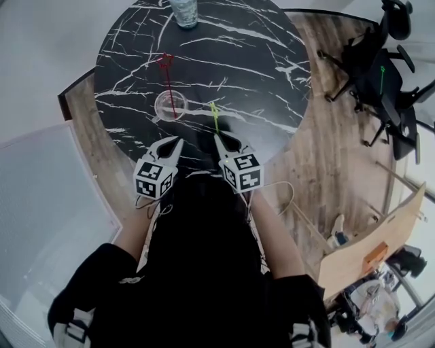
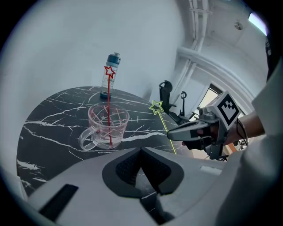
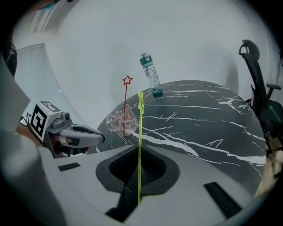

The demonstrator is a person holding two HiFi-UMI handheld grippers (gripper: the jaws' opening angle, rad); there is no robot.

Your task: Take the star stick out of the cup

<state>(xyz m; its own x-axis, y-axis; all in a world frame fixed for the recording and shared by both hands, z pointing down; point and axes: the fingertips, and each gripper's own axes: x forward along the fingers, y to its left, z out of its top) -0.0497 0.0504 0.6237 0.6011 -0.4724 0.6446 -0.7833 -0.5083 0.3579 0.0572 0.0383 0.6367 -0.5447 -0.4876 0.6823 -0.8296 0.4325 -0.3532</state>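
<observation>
Right claw point(image 3: 138, 154) pinches green stick point(image 3: 140, 128), left claw point(image 2: 141, 152) clenched empty; red stick point(image 2: 108, 106) in cup point(image 2: 95, 121) could tip it if dragged sideways.

No legible text, brand, number or sign found. Left gripper point(image 1: 171, 143) and right gripper point(image 1: 221, 141) carry cubes bearing black-and-white square code markers only, without lettering. Print on the bottle point(image 1: 183, 12) is too small to read
</observation>
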